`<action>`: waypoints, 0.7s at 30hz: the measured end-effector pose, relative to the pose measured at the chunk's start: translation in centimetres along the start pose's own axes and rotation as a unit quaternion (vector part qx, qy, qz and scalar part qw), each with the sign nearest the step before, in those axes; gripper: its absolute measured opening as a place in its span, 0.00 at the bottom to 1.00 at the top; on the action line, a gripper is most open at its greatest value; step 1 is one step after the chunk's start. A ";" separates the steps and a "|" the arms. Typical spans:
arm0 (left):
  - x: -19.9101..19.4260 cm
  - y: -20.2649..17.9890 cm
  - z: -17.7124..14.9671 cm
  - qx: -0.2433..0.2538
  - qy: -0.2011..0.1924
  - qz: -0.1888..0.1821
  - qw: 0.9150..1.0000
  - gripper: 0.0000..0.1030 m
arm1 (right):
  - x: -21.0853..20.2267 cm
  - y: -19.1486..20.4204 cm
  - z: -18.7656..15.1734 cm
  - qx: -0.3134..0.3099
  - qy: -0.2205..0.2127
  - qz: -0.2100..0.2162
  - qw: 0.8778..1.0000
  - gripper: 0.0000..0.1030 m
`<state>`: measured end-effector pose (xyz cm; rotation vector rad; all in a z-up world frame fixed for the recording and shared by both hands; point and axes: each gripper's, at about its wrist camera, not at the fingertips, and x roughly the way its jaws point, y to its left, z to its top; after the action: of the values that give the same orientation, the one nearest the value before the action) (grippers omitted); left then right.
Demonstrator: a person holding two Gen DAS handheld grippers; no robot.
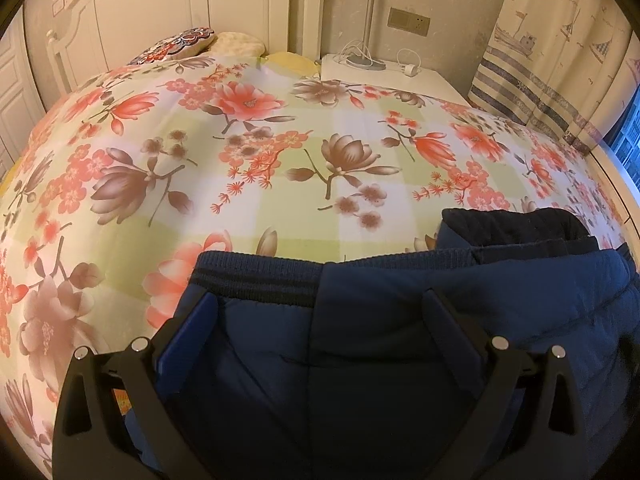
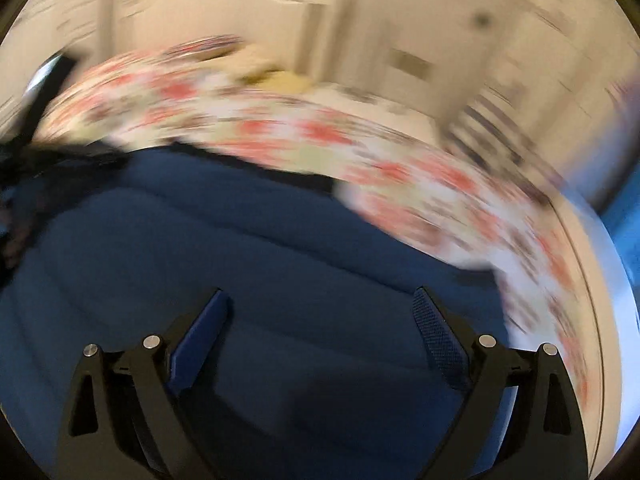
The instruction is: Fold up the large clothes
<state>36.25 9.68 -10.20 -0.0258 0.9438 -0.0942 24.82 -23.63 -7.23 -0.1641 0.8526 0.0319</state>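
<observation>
The left tongs (image 1: 320,312) stand wide apart over a navy padded jacket (image 1: 360,360), gripping nothing; whether their tips touch the fabric I cannot tell. The jacket lies on the bed's floral cover (image 1: 248,152), its ribbed hem (image 1: 256,276) with a dark stripe facing the headboard (image 1: 160,8) and a darker collar (image 1: 516,224) bunched at its right. The right tongs (image 2: 320,312) are likewise spread and empty above the same quilted blue jacket (image 2: 260,248); that view is motion-blurred. Beyond the bed, a nightstand (image 1: 424,76) carries a lamp base and a white cable.
</observation>
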 end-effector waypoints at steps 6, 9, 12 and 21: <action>-0.1 0.0 0.0 0.003 0.000 0.007 1.000 0.98 | 2.3 -4.0 -2.0 0.087 0.017 0.047 0.995 0.88; -2.1 -0.2 -0.1 -0.016 -0.010 0.068 0.998 0.92 | 2.4 -3.4 -2.0 0.069 0.015 0.024 0.997 0.88; -7.7 -2.3 -2.0 -0.039 -0.061 -0.009 0.997 0.89 | 2.4 -3.7 -2.1 0.076 0.015 0.032 0.996 0.88; -8.4 -15.4 -10.3 0.161 -0.077 -0.029 0.984 0.98 | 1.6 -4.0 -2.9 0.077 0.012 0.028 0.997 0.88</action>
<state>21.97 -4.71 -8.51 0.2348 0.7639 -0.2936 24.13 -28.11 -9.81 0.0030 0.8806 0.0163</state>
